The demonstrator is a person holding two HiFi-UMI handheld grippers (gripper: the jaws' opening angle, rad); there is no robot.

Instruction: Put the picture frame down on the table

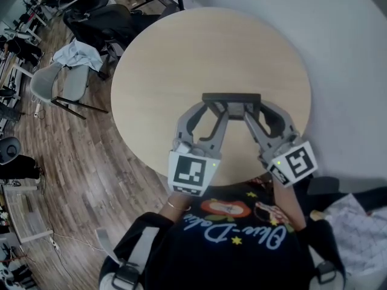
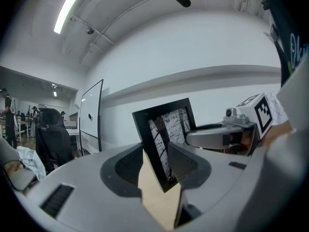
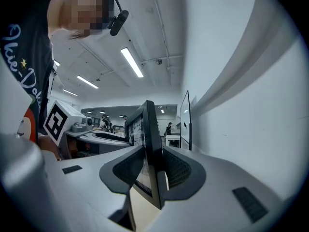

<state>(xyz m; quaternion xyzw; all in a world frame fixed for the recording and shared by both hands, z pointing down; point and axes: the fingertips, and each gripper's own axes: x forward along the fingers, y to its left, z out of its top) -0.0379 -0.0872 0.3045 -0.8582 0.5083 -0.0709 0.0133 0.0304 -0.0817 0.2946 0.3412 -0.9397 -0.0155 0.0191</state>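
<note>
A black picture frame (image 1: 231,97) stands upright over the near half of the round wooden table (image 1: 181,59), seen from above as a dark bar. My left gripper (image 1: 213,106) is shut on its left end and my right gripper (image 1: 253,109) on its right end. In the left gripper view the frame (image 2: 166,129), with a black-and-white picture in it, sits tilted between the jaws of the left gripper (image 2: 161,161). The right gripper (image 3: 152,170) grips the frame (image 3: 149,139) edge-on. I cannot tell whether the frame's bottom touches the table.
The table's near edge (image 1: 236,180) runs just below the grippers. Office chairs (image 1: 91,17) and a grey chair (image 1: 57,86) stand on the wood floor at the left. White paper (image 1: 357,219) lies at the lower right. A whiteboard (image 2: 91,120) stands by the wall.
</note>
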